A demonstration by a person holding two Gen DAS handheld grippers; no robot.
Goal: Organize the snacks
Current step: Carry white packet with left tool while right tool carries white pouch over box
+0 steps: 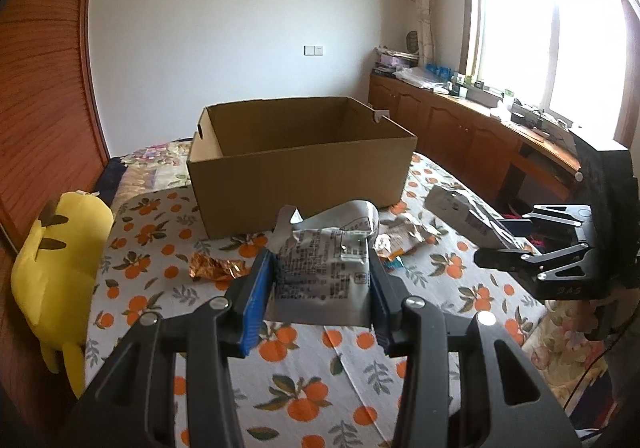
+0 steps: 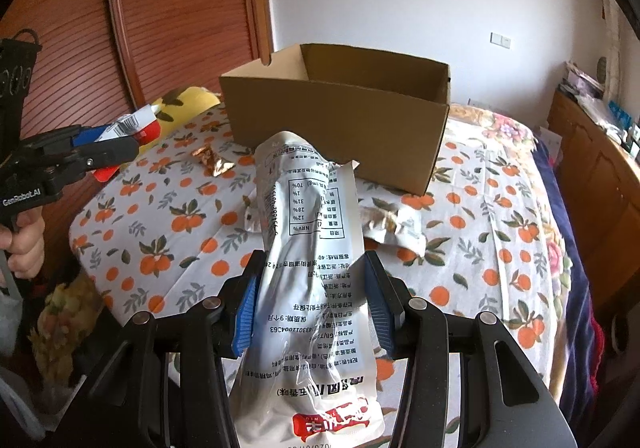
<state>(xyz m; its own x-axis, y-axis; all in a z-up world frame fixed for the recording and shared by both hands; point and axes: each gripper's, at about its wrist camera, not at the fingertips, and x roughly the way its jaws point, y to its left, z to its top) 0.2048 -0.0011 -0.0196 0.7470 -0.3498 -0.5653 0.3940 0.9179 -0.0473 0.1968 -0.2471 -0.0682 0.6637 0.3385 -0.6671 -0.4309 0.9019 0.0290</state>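
An open cardboard box (image 1: 304,163) stands on the bed; it also shows in the right wrist view (image 2: 340,115). My left gripper (image 1: 320,288) is shut on a silver snack packet (image 1: 324,276), held above the cloth; from the right wrist view the left gripper (image 2: 120,143) holds that packet (image 2: 132,127) at the left. My right gripper (image 2: 312,296) is shut on a long white snack bag (image 2: 308,248), held upright above the bed. The right gripper (image 1: 504,244) shows at the right with that bag (image 1: 460,211).
Loose wrappers lie on the orange-print bedspread (image 1: 304,380): a gold one (image 1: 216,268) and crumpled ones (image 1: 400,240) before the box. A yellow plush toy (image 1: 60,272) lies at the bed's left edge. Wooden cabinets (image 1: 460,127) run along the right wall.
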